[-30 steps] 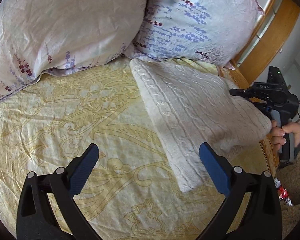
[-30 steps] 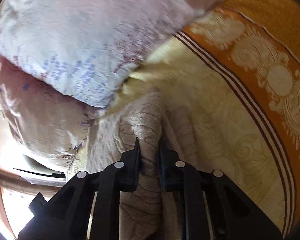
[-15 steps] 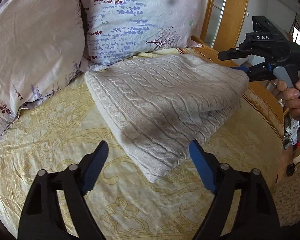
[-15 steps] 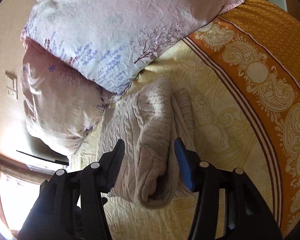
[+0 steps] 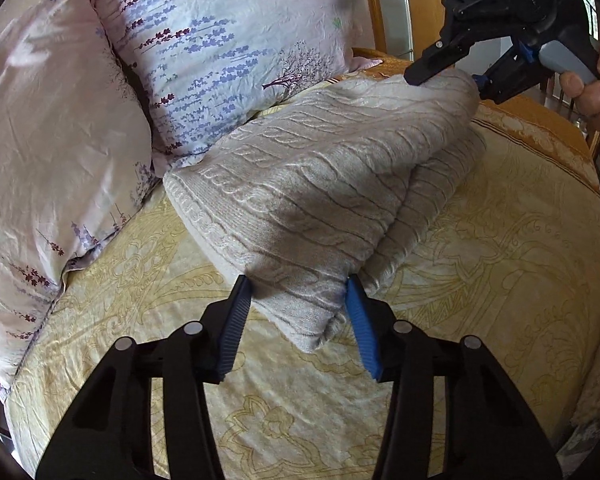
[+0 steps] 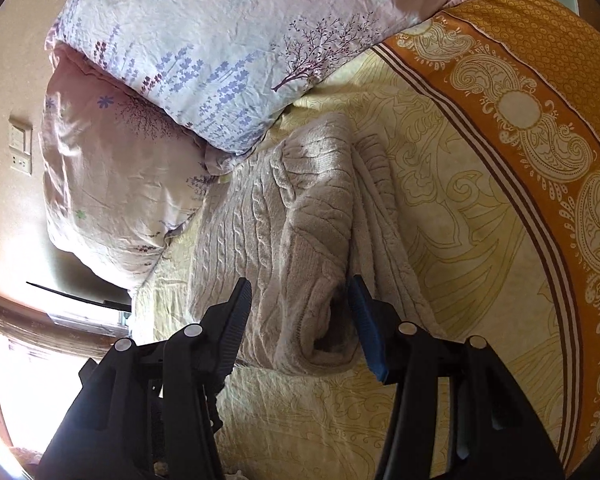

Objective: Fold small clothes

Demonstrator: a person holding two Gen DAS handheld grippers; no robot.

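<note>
Bedroom, yellow patterned bedspread [image 5: 480, 280], two floral pillows [image 5: 228, 40] beyond the fingers. Folded cream cable-knit sweater [image 5: 320, 168] lies on the bed, lifted at the far end. Left gripper [image 5: 298, 318]: fingers closing, near corner of the sweater sits between them, pads at its sides, not clearly pressing yet. Right gripper [image 6: 300, 320]: fingers closing too, bunched folded edge between them; right pad touches the knit, left pad just beside it. Person's hand [image 5: 596, 92] on the right handle.

Risks: thick layered knit, so fingers may catch only the top layer and the fold opens on lift. Uneven pull from the two ends would skew or sag the stack. Bedspread could get pinched under the left corner.
</note>
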